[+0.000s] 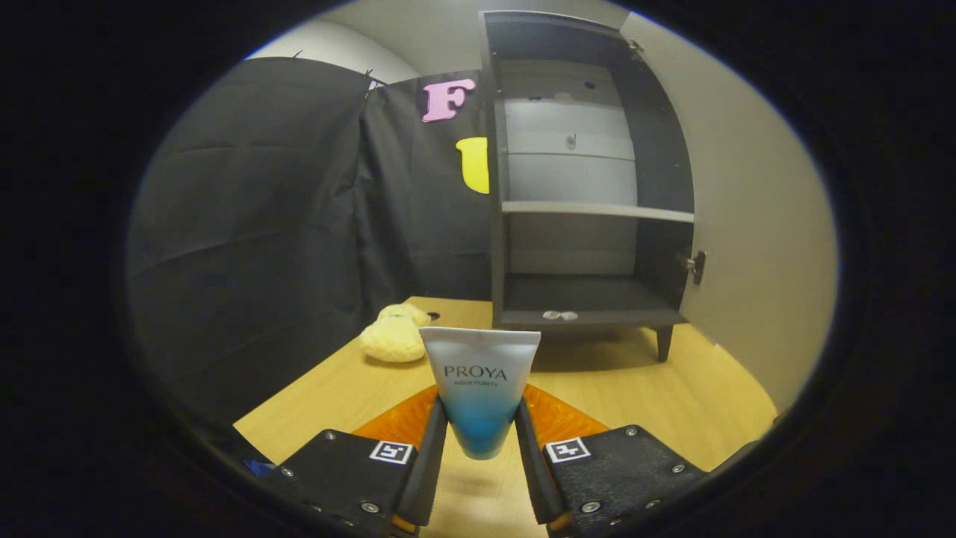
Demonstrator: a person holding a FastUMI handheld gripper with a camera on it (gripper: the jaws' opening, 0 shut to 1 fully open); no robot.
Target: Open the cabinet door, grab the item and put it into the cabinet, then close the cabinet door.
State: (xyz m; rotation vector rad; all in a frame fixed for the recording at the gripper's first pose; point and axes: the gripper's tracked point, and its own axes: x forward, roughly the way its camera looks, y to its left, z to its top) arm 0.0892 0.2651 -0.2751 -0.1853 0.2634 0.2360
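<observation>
Jaws pinching tube [480,392] upright, tube's lower end hidden between fingers [432,448], cabinet [590,187] open beyond

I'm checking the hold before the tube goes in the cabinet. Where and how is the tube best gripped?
As the gripper has it now: low on the tube, near its narrow rounded end, one finger on each side, both pressing. The tube stands upright with its flat wide end up, and tapers downward, so the fingers probably fit best there. The open cabinet lies straight ahead.

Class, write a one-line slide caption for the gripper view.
Gripper shut on a white-and-blue tube, held above the wooden table, facing the open dark cabinet.
</observation>
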